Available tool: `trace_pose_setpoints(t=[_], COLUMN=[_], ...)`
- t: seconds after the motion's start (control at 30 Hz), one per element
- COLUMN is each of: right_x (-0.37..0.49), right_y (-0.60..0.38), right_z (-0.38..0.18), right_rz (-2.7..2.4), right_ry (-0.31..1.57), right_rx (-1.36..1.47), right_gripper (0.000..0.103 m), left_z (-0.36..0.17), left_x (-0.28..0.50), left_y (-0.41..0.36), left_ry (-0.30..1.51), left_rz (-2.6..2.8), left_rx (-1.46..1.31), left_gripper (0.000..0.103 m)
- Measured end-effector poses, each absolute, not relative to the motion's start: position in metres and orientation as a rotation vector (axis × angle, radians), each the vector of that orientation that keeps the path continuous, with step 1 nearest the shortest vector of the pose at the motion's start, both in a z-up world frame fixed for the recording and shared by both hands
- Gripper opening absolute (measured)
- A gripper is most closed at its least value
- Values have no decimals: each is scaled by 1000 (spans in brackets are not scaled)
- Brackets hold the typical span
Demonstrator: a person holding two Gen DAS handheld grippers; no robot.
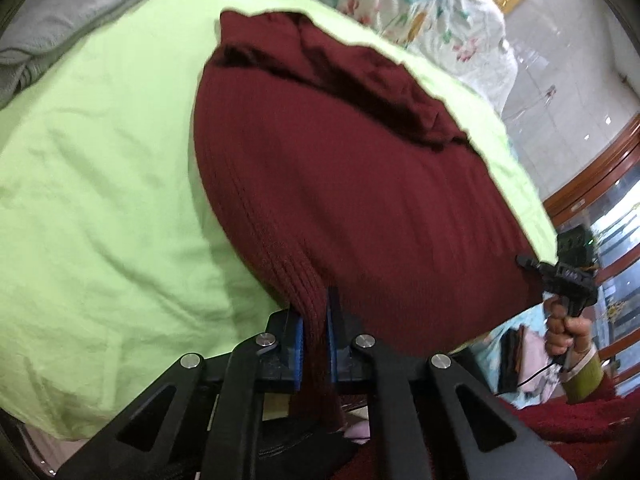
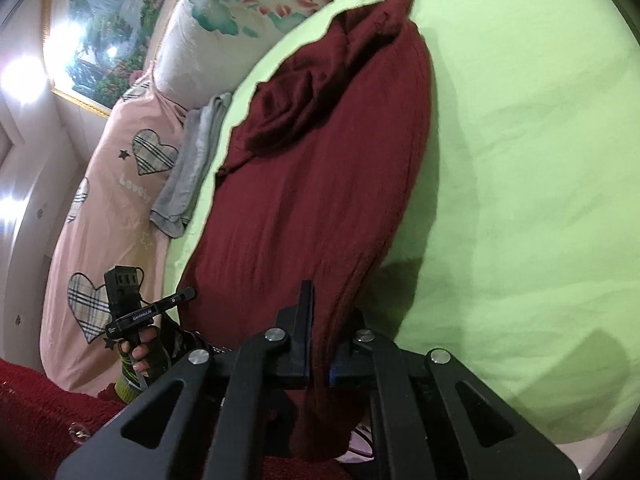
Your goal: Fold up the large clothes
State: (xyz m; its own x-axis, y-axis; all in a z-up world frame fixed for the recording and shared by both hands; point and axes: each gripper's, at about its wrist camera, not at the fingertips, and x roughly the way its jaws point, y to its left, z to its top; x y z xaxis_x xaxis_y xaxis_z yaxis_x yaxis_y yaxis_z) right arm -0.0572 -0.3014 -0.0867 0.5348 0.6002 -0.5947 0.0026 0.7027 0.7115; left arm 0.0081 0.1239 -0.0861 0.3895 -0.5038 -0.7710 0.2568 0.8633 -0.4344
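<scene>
A dark red knit sweater (image 1: 340,184) lies spread on a light green sheet (image 1: 100,168), its far end bunched into folds. My left gripper (image 1: 315,344) is shut on the sweater's ribbed near hem. My right gripper (image 2: 320,344) is shut on the near edge of the same sweater (image 2: 320,168), which lies on the green sheet (image 2: 520,140). The right gripper also shows at the sweater's right corner in the left wrist view (image 1: 560,276). The left gripper shows at the lower left of the right wrist view (image 2: 140,308).
A grey folded cloth (image 1: 60,12) lies at the sheet's far left. A floral quilt (image 1: 420,12) and a pink heart-pattern cover (image 2: 120,200) border the sheet. A grey garment (image 2: 192,168) lies along its edge. A red fuzzy fabric (image 2: 40,412) is near me.
</scene>
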Motion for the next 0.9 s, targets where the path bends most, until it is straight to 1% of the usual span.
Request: trace_pose_setpoints(t=[0.17,0.3,0.43,0.57,0.63,0.73,0.83,0.9], right_x=[-49,-26,12,63,97,144,181,207], right_y=[-303,-305,-313,-326,-334,-351,-368,-380], right_z=[-61,-32,-10,7,11,1,-19,-45], right_rz=[442,482,481,455,405,327,257,183], right_ry=[850,755,710,674,679,700,728,780], right_rx=[756,764,748,729,704,735,782,823], right_gripper=[5,5,5,5,5,5,5,5], left_z=[-46,-16,12,39,43,38,16,-3], left_x=[12,31,65,118,155,203,259,289], left_y=[128,120,112,102,91,85,78,73], left_ry=[938,859,778,717,701,715,757,797], left_rz=[-493,-475,-473,-468,-445,-416,-345,-293], left_rx=[-331,-346,-351,-338,-329,-348,-352,-342], left_gripper=[7,7,7,7,7,7,7,7])
